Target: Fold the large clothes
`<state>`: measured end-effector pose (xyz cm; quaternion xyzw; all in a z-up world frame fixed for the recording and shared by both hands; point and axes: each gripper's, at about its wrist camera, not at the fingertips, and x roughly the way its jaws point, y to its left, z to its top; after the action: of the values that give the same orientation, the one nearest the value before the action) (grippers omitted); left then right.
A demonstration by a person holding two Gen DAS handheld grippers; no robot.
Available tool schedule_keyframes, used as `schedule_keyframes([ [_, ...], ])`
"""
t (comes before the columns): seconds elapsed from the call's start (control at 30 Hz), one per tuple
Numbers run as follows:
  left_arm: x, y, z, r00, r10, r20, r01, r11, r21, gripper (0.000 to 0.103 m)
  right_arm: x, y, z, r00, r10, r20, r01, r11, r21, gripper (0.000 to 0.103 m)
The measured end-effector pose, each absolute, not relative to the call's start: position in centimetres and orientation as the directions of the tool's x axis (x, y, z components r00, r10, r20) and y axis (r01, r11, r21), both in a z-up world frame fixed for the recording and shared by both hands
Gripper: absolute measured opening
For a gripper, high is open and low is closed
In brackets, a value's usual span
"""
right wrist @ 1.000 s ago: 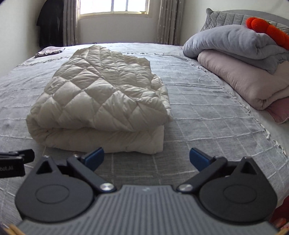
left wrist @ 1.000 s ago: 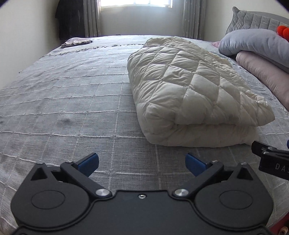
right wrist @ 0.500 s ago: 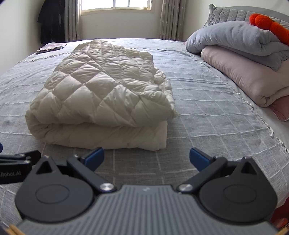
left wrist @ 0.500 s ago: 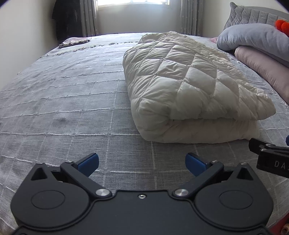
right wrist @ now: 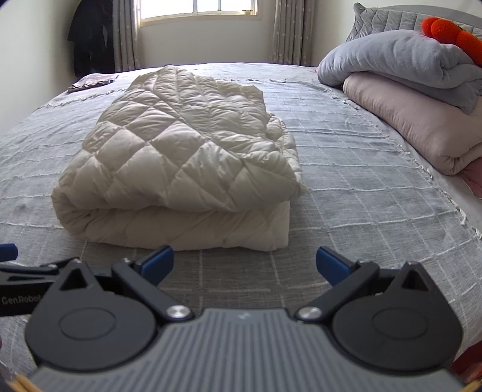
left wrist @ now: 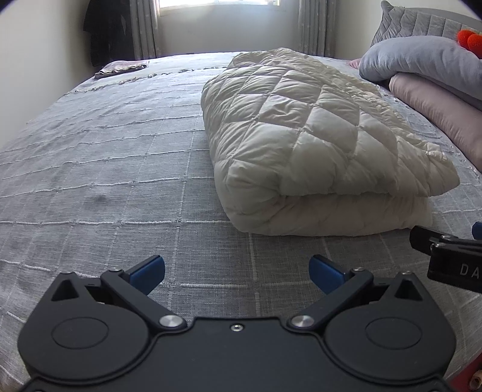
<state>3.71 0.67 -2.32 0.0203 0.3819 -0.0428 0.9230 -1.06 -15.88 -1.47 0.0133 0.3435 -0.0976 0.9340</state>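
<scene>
Both grippers wide apart and empty, quilted jacket folded on the bed.

The left gripper (left wrist: 237, 267) hangs over the grey bedspread (left wrist: 105, 181), fingers spread, jacket (left wrist: 301, 144) ahead to its right. The right gripper (right wrist: 244, 259) sits nearly at the jacket's near edge, fingers spread too. Only its view shows the window (right wrist: 198, 7); both catch the stacked blankets (right wrist: 406, 90) at right.

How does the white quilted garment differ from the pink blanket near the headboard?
The white garment is diamond-quilted and shiny; the pink blanket is smooth and matte. The garment lies alone in the middle of the bed; the pink blanket lies at its right side with a grey blanket on top. Both are folded.
</scene>
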Motion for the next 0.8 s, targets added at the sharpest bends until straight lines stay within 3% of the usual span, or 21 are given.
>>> schedule_keyframes([
  [0.8,3.73,0.47,-2.39,0.704,-0.067,-0.707,0.102,0.995,0.006,0.103,-1.01,-15.80,-1.49,0.746,-0.164,-0.645,0.187,0.982,-0.034,0.103],
])
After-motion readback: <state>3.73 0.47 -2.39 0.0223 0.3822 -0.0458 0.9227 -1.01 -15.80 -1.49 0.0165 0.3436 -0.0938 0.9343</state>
